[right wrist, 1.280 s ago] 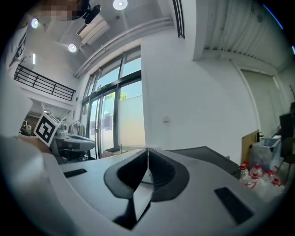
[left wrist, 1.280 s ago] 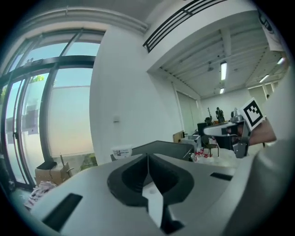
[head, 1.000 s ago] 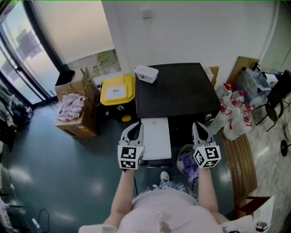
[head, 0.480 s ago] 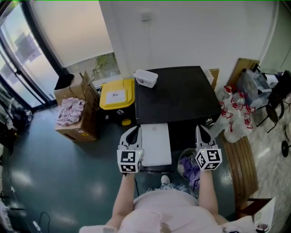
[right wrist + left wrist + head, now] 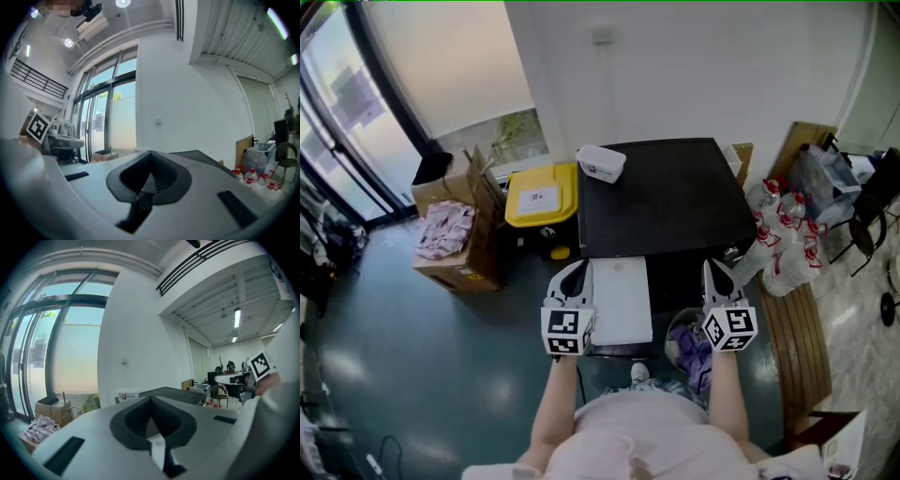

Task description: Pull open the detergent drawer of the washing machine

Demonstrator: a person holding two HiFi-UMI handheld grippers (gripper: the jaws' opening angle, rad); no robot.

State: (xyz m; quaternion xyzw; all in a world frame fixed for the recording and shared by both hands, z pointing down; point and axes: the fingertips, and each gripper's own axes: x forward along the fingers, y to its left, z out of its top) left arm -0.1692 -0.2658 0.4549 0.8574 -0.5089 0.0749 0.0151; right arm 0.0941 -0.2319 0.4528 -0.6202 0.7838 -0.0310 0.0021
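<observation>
The dark, glossy floor [image 5: 412, 356] fills the left and lower frame. Standing on it:
- an open cardboard box [image 5: 459, 253] at centre left
- a yellow-lidded bin [image 5: 542, 195] just right of the box
- a black-topped washing machine [image 5: 675, 202] at centre
- wrapped bottles [image 5: 780, 239] at right

A white container [image 5: 601, 162] sits on the machine top's upper-left corner.

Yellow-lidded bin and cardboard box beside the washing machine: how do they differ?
The yellow-lidded bin is closed, a white label on its lid; the cardboard box stands open with pink-and-white items inside. The bin sits next to the washing machine; the box is farther left. Both stand on the dark floor.
</observation>
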